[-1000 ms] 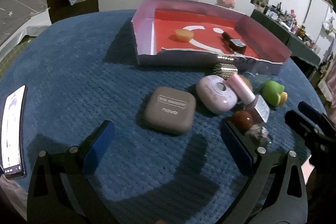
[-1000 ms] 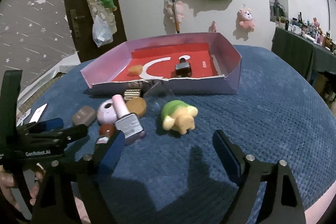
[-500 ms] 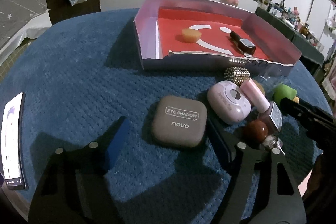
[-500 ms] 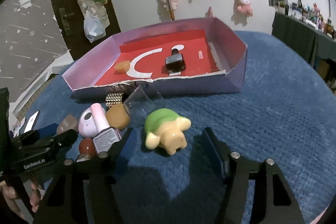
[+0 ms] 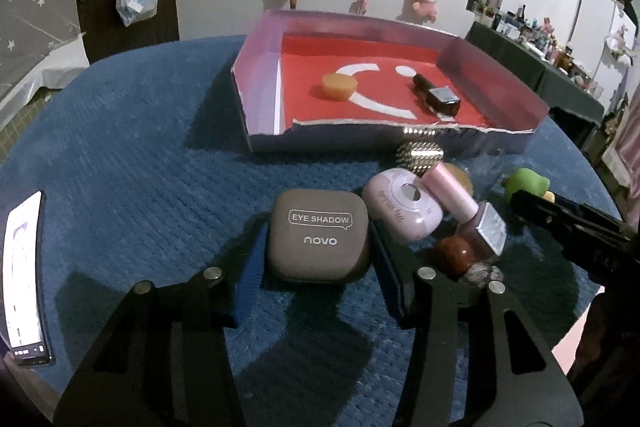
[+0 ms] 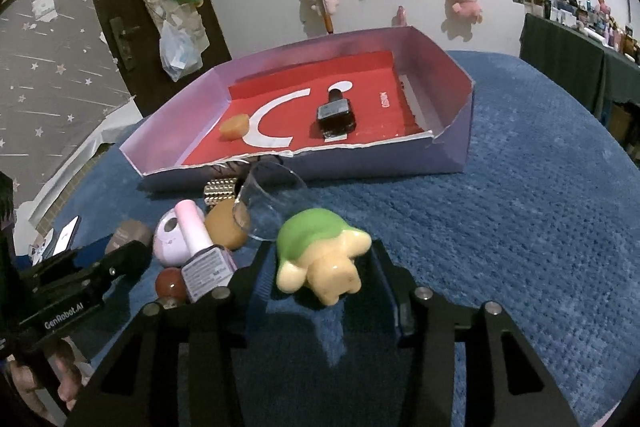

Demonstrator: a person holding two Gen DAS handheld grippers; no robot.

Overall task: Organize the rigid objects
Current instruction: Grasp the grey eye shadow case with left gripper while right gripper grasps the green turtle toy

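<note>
Closing in, left gripper (image 5: 316,267) has its jaws just narrowed around the eye shadow case (image 5: 318,235), pads at both flanks, contact looks made; right gripper (image 6: 324,279) likewise just narrowed onto the green turtle toy (image 6: 320,255), pinching its sides. Clutter crowds between them: pink compact (image 5: 400,209), nail polish bottle (image 5: 464,215) lying across it, red ball (image 5: 456,255), gold studded piece (image 5: 420,157), clear glass (image 6: 268,203) (tipped over). Tray (image 5: 260,115) sits just beyond, holding a dark bottle (image 6: 336,113) and an orange lump (image 6: 234,127); blue cloth (image 6: 540,227) lies bare right of the turtle; phone (image 5: 24,279) near the table's left edge.
</note>
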